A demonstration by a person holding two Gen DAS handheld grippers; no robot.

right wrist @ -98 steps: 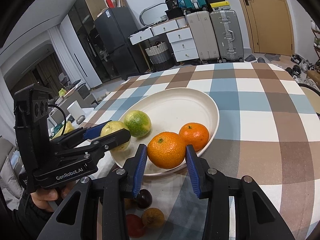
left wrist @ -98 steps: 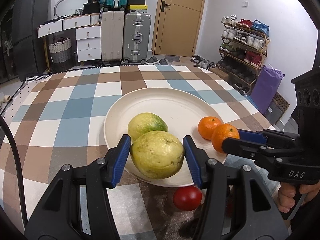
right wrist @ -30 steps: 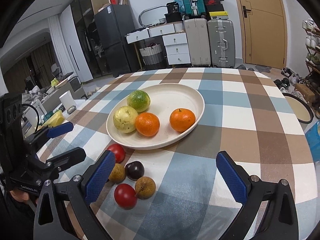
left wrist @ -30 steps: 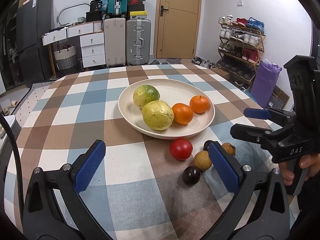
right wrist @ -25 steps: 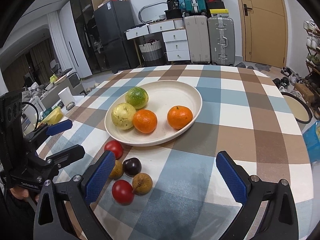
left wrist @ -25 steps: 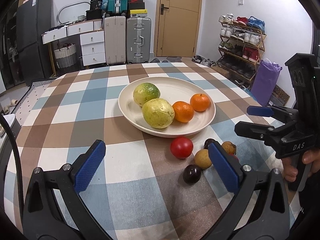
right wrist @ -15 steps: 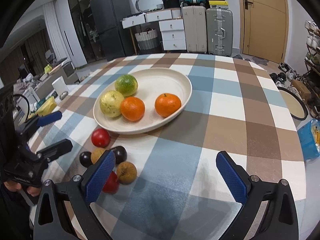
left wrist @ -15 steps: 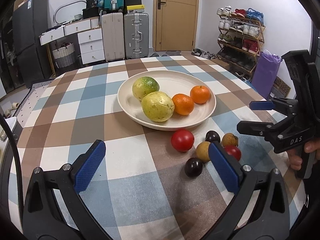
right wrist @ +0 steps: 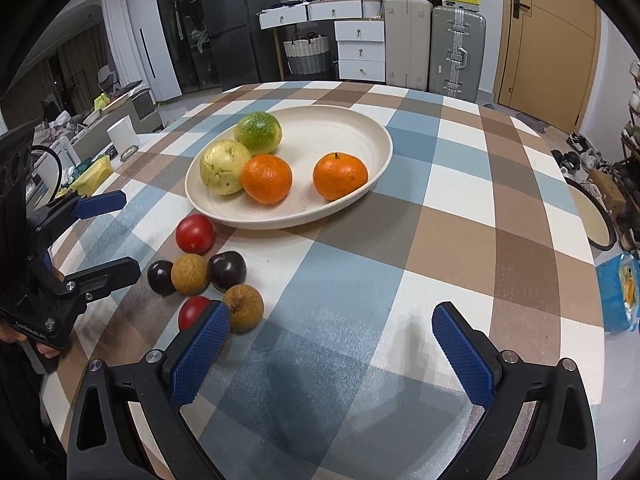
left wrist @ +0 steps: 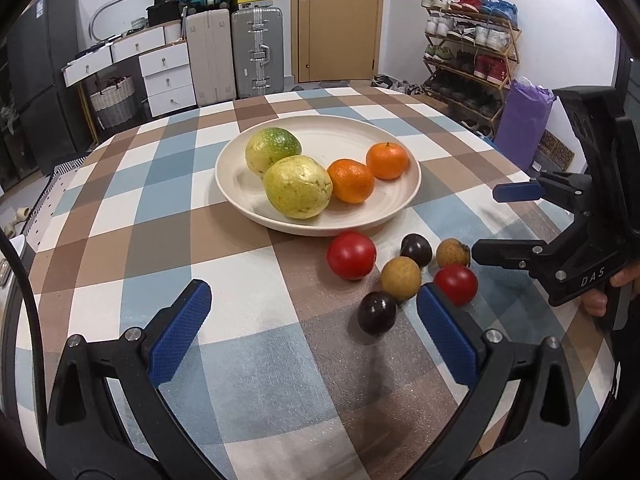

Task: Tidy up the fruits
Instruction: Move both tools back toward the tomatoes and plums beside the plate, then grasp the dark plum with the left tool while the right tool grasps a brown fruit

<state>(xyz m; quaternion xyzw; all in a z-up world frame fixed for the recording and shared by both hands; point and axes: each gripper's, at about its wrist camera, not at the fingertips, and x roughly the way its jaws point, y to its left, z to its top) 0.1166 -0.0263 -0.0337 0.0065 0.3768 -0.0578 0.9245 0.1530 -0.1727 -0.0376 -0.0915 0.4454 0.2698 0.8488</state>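
Plainly, both tools stood spread wide and held nothing: the left gripper and the right gripper hung over the checked tablecloth short of the plate. On the plate sat two guavas and two mandarins; six small fruits clustered just beside its near rim. The nearer red tomato looked smooth, light and easily bruised, so a gentle pinch across its middle seemed wisest. A second tomato was half hidden behind the right tool's blue pad, and the dark round plums were hard to identify surely.

Four fruits on cream plate
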